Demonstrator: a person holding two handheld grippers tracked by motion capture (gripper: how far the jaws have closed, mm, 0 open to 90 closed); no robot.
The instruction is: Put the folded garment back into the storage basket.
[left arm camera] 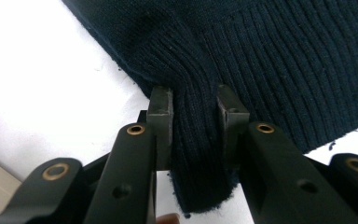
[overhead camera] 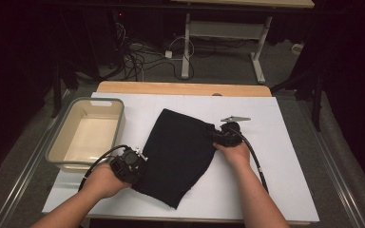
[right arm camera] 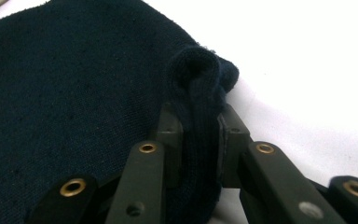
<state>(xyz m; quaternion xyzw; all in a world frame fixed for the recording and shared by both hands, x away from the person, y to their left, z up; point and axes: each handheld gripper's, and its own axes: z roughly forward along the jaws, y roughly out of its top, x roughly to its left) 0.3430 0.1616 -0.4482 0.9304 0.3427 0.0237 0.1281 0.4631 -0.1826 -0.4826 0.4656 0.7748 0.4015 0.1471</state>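
Knit garment (overhead camera: 178,152): dark navy, ribbed at the hem. Worktop (overhead camera: 275,156): white cover, pale wood rim. Plastic bin (overhead camera: 57,148): grey outside, cream inside. Tongs (left arm camera: 193,140): black, brass-coloured rivets. Floor: grey.

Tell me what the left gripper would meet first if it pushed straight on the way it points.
More of the dark knit garment already pinched in the left gripper: the ribbed fabric lies directly ahead of its jaws. Depth beyond that is unclear.
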